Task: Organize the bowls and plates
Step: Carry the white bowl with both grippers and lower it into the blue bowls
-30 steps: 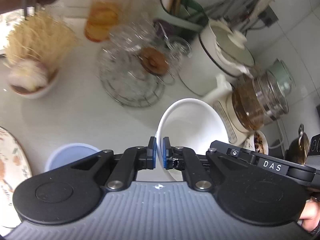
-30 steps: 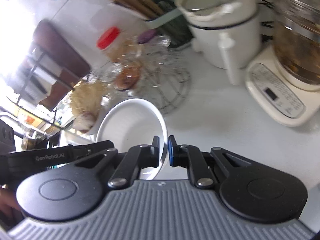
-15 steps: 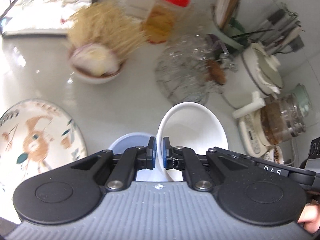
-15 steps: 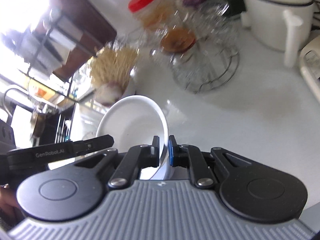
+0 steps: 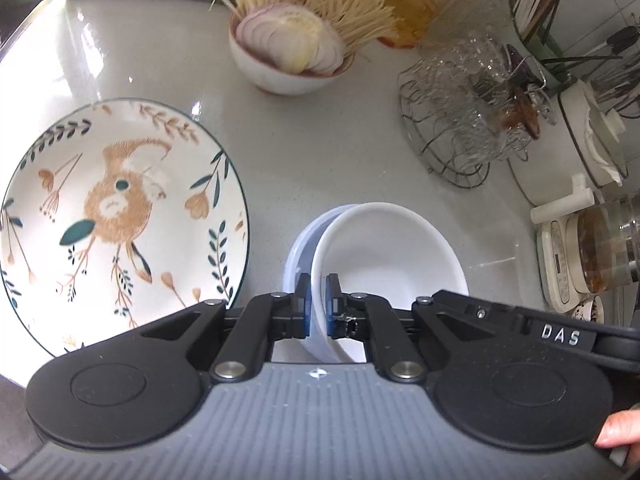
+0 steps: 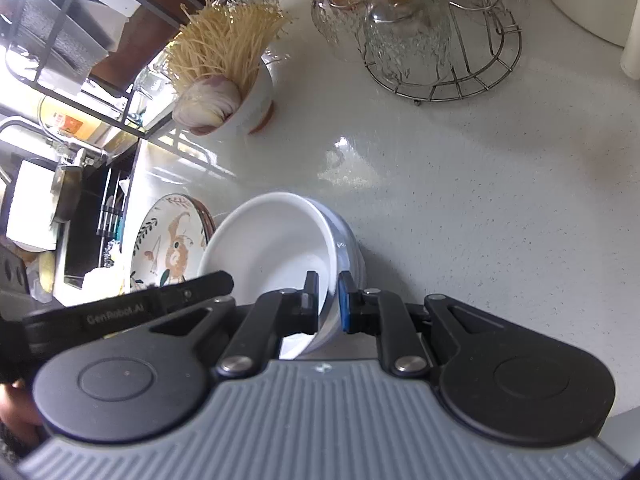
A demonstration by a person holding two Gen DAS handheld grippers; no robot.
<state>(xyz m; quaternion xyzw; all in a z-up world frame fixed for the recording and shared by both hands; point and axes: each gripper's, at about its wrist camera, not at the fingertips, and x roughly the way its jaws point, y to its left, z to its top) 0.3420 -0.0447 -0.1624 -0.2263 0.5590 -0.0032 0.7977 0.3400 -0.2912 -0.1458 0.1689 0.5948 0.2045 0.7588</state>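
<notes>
Left wrist view: we pinch the white bowl (image 5: 386, 248) with both tongs, left (image 5: 316, 312) and right (image 6: 328, 307), on opposite rims, steadying it level into the blue bowl (image 5: 298, 248) just beneath.

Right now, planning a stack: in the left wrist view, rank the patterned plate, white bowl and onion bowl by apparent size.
1. Patterned plate, clearly largest.
2. White bowl.
3. Onion bowl, though it sits farther from the camera, so it and the white bowl may really be similar.
</notes>
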